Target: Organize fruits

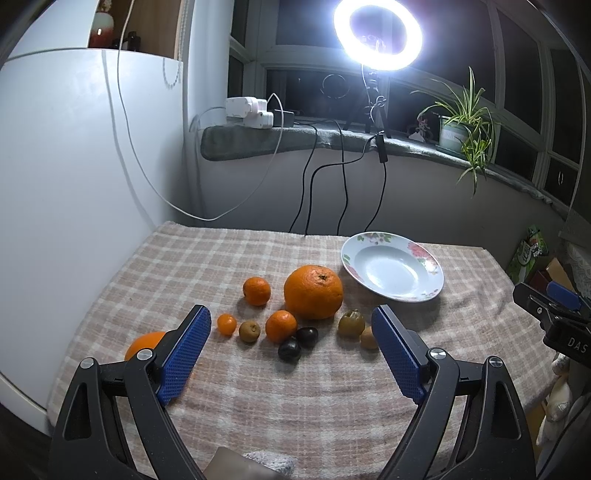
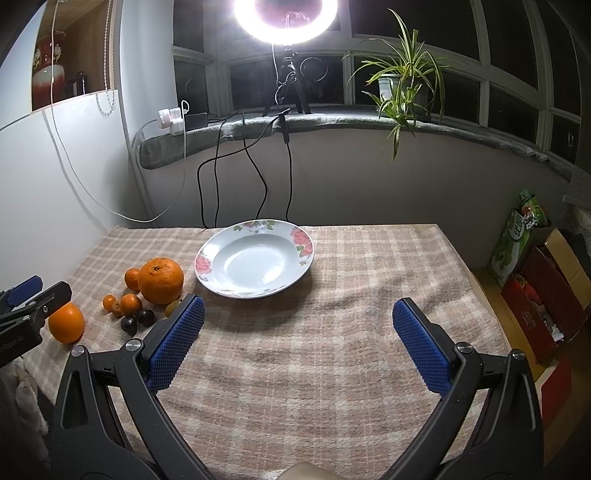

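Both grippers hover wide and empty over the checked worktop. Between the left gripper (image 1: pixel 291 334) fingers sit two dark plums (image 1: pixel 297 343) and small oranges (image 1: pixel 281 326), packed close; closing here could nudge neighbours and set them rolling. Just beyond, the big orange (image 1: pixel 313 291) may prove too broad to grip. Ahead of the right gripper (image 2: pixel 298 319), the flowered plate (image 2: pixel 255 258) waits bare, its sloped rim easily tipped by a careless drop.

ring light (image 1: pixel 377 34) glowing on windowsill (image 2: pixel 332 122); spider plant (image 2: pixel 400 79) sitting beside it; black cables (image 2: pixel 251 166) hanging behind checked tablecloth (image 2: pixel 314 332).
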Demonstrator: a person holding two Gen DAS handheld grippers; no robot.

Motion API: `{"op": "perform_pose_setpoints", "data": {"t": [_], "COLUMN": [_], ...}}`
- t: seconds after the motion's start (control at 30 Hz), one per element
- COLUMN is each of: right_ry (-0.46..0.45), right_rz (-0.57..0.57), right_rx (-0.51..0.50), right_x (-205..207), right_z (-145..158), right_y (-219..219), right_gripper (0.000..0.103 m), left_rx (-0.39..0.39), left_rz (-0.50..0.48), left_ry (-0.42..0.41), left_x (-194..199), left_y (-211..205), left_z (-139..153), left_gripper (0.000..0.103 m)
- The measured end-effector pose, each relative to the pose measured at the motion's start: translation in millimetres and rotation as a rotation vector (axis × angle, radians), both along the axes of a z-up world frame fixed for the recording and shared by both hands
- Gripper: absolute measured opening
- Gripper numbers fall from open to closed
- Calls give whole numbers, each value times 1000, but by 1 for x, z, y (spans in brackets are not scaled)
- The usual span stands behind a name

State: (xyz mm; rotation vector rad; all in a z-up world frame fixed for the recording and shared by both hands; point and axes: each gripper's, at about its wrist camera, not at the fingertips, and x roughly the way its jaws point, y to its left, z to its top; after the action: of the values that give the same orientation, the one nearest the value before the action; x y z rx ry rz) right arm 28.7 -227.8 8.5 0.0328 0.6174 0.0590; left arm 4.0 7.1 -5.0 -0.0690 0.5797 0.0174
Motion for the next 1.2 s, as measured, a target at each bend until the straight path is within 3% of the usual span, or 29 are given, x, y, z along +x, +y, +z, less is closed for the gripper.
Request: {"op": "perform_pose_setpoints", "data": {"t": [0.67,1.2], "right_ry": [37,63], "right_rz": [34,130], "right_rx": [-9,-24], "right_x": [10,23], "right_z": [-3,-4], "right_y": [15,46], "right_gripper": [103,103], "left_rx": [-24,-44], "left_rz": [14,108], "left_ry": [11,36], "left_x": [3,0], "left_y": [15,62], "left_z": [-7,-20], "left_gripper": [89,89]}}
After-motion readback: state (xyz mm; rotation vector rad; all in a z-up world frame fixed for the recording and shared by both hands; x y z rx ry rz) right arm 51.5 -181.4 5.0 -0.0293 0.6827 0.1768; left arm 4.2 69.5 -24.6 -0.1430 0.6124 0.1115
